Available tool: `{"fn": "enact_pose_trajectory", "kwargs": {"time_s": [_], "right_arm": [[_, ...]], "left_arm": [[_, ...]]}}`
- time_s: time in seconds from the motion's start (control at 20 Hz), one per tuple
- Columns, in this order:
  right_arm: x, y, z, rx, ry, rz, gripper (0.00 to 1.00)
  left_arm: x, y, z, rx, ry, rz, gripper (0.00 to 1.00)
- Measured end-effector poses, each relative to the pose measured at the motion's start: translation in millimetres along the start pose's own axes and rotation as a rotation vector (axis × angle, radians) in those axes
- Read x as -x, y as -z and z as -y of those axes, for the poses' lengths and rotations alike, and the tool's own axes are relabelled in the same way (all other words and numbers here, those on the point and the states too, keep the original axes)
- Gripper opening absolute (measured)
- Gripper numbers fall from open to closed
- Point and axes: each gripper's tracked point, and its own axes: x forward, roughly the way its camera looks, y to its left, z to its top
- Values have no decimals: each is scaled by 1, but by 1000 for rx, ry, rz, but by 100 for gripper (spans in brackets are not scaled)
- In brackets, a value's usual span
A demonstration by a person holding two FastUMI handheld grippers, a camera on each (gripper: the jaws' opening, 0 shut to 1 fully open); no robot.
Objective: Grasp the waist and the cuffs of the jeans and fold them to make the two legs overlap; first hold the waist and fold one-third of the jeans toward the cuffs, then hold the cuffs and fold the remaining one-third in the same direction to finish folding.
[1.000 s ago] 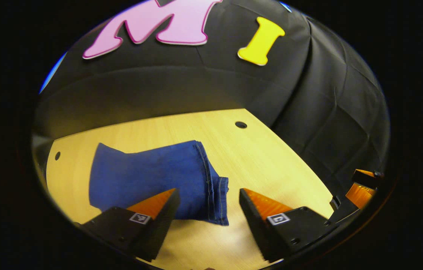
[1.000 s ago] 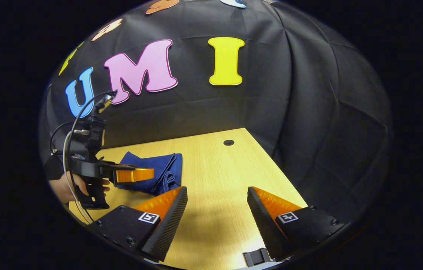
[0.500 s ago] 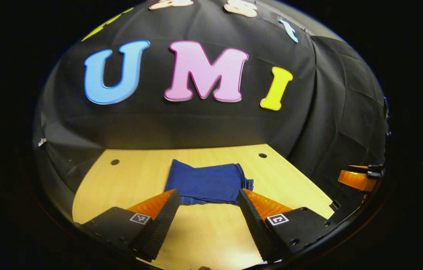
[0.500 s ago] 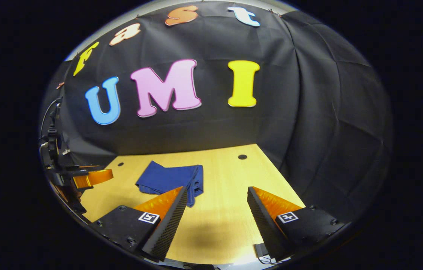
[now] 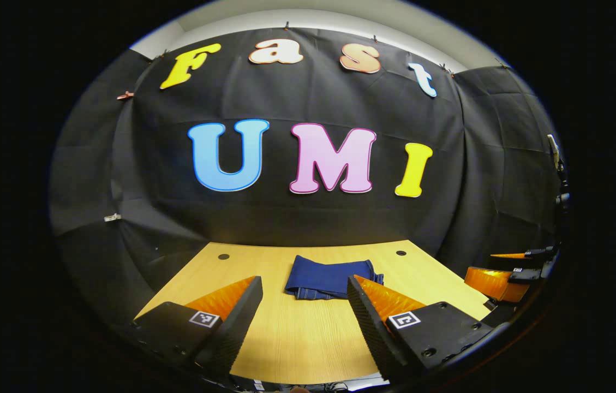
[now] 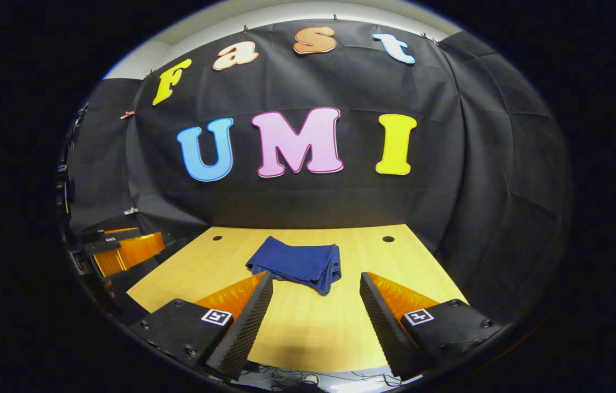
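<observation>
The blue jeans [image 5: 329,277] lie folded into a small flat bundle near the middle of the wooden table [image 5: 297,338], and the same jeans [image 6: 299,263] lie ahead in the right gripper view. My left gripper [image 5: 303,295] is open with nothing between its fingers, held back over the table's near edge. My right gripper [image 6: 316,292] is open too, also well short of the bundle. The right gripper [image 5: 496,279] is at the right edge of the left gripper view; the left gripper [image 6: 125,250] is at the left edge of the right gripper view.
Two small round holes [image 5: 223,256] [image 5: 401,252] sit near the table's far corners. The black cloth wall [image 5: 308,213] closes the booth behind and to the sides of the table. Cables [image 6: 286,376] hang below the near table edge.
Both grippers have pulled back and risen away from the folded jeans, staying open. The bundle has not moved on the table and now looks smaller and farther off.
</observation>
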Motion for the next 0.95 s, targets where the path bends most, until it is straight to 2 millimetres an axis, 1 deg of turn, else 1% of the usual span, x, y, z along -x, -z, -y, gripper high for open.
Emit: {"fn": "enact_pose_trajectory", "kwargs": {"time_s": [0.1,0.2,0.3,0.4,0.5,0.55,0.6,0.7,0.75,0.85,0.95], "right_arm": [[7,8,-7,21,-15,-12,98],[10,10,-9,25,-18,-19,98],[16,8,-15,19,-20,-4,98],[17,4,-18,50,-28,21,98],[11,2,-17,68,-26,30,98],[6,2,-24,55,-40,25,98],[3,-2,-29,46,-44,29,98],[0,-13,-33,45,-35,47,98],[-1,-15,-37,44,-36,50,98],[0,-16,-46,43,-54,51,98],[1,-10,-52,57,-70,22,98]], "left_arm": [[22,15,4,57,-5,-20,96],[30,21,2,56,-11,-15,96],[36,20,2,33,-8,2,96],[36,11,3,20,0,29,96],[33,5,1,2,11,47,96],[31,3,3,-6,20,52,96],[27,-1,4,-16,30,57,96],[21,-6,0,-39,25,69,96],[17,-8,-2,-43,16,74,96],[16,-12,-3,-31,14,80,97],[16,-12,-6,-26,13,82,97]]}}
